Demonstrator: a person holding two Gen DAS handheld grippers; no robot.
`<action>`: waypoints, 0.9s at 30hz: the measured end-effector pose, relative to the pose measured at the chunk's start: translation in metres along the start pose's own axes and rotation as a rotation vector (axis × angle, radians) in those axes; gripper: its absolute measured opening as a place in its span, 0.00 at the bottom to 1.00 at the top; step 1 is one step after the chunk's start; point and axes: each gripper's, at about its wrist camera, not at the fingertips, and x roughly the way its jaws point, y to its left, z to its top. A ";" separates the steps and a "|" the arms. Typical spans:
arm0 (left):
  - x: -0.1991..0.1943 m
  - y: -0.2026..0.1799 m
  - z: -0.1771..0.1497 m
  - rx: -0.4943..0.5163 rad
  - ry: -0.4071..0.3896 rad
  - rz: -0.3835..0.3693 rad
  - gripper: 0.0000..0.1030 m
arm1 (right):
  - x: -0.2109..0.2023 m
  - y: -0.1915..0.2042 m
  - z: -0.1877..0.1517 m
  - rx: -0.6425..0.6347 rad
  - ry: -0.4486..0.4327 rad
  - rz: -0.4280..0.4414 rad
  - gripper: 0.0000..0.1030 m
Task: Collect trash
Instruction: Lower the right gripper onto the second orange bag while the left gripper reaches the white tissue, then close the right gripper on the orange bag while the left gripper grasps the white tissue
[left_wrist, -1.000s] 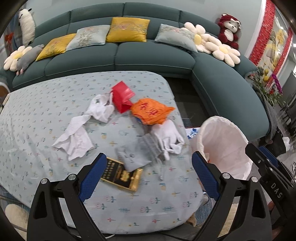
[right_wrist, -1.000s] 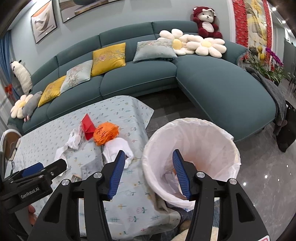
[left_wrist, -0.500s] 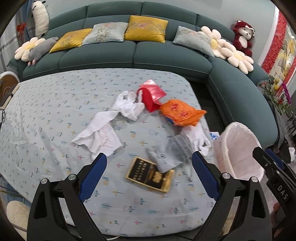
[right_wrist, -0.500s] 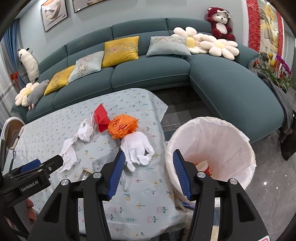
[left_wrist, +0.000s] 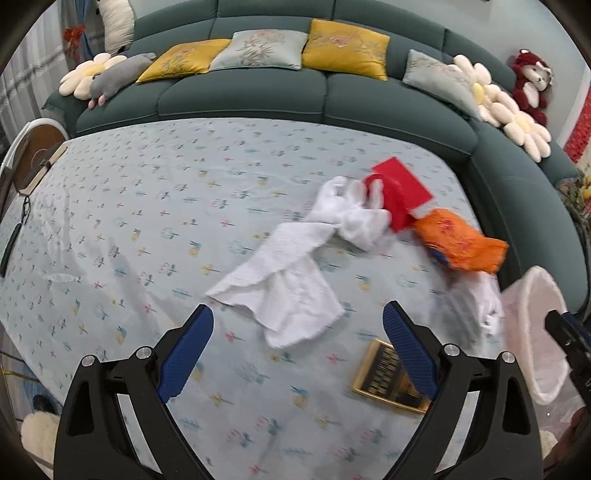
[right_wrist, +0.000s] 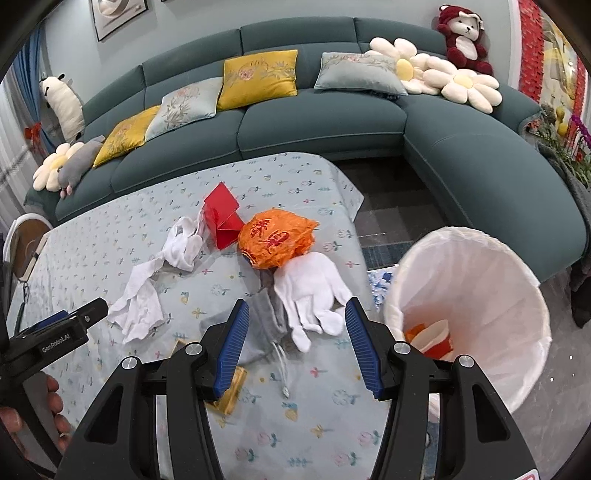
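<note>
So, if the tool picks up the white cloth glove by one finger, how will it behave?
The white cloth glove looks limp: it lies flat with its fingers splayed on the table, so it would probably hang and dangle. It seems thin, so likely light. Its woven surface should not slip much between the pads.

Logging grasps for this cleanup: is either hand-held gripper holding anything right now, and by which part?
Nothing is held. The left hand-held gripper and right hand-held gripper both hang open above the table litter.
</note>
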 end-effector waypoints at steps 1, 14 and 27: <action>0.005 0.003 0.002 0.002 0.006 0.006 0.86 | 0.005 0.002 0.002 -0.002 0.004 0.000 0.52; 0.077 0.016 0.022 0.010 0.094 0.040 0.86 | 0.066 0.017 0.033 -0.009 0.041 -0.013 0.51; 0.110 0.008 0.023 0.050 0.143 0.016 0.37 | 0.117 0.012 0.046 0.020 0.097 -0.025 0.49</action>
